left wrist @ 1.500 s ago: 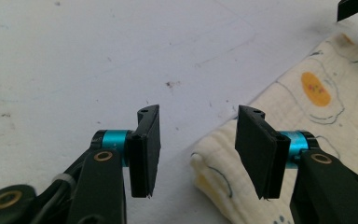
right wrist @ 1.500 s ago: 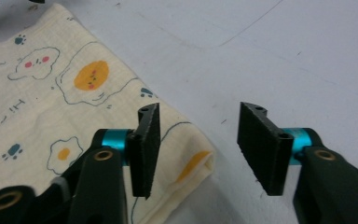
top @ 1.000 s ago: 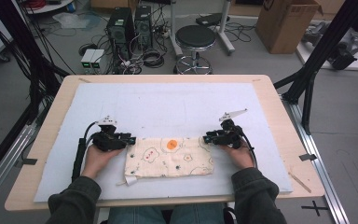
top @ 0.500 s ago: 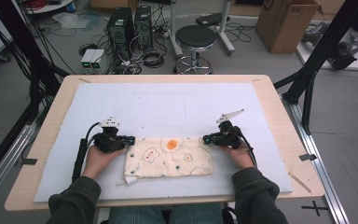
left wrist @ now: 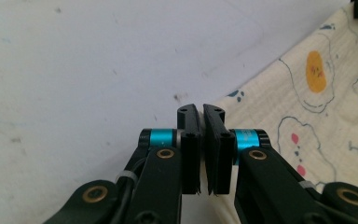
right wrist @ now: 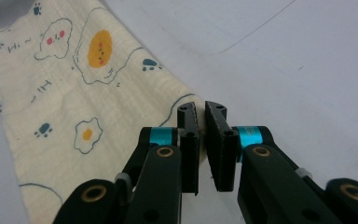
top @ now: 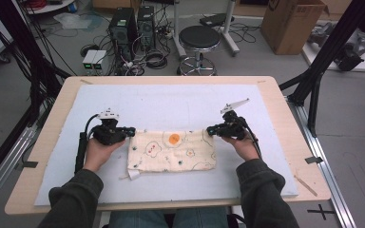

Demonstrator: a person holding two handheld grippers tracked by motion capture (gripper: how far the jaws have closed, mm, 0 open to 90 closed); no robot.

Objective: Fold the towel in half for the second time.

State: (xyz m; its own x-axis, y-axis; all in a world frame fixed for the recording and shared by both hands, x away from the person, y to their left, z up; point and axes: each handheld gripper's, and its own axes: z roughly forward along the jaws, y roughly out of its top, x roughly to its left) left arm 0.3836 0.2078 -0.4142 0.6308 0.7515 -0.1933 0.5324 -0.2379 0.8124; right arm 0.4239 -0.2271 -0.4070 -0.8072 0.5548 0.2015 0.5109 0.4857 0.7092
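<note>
Both grippers have closed since the earlier frames, and the far corners of the cloth (top: 171, 151) have begun to lift with them. We hold the left gripper (top: 129, 131) at the cloth's far left corner and the right gripper (top: 210, 129) at its far right corner; the cloth lies flat on the white mat (top: 171, 102), near our edge of the table (top: 275, 95). Each pair of jaws is clenched, apparently pinching only a thin margin of fabric at the corner, though the pinch itself is hard to see in the gripper views. We judge the main risk to be slippage: so shallow a bite could release one corner as we raise it, letting the cloth sag or fold unevenly.
</note>
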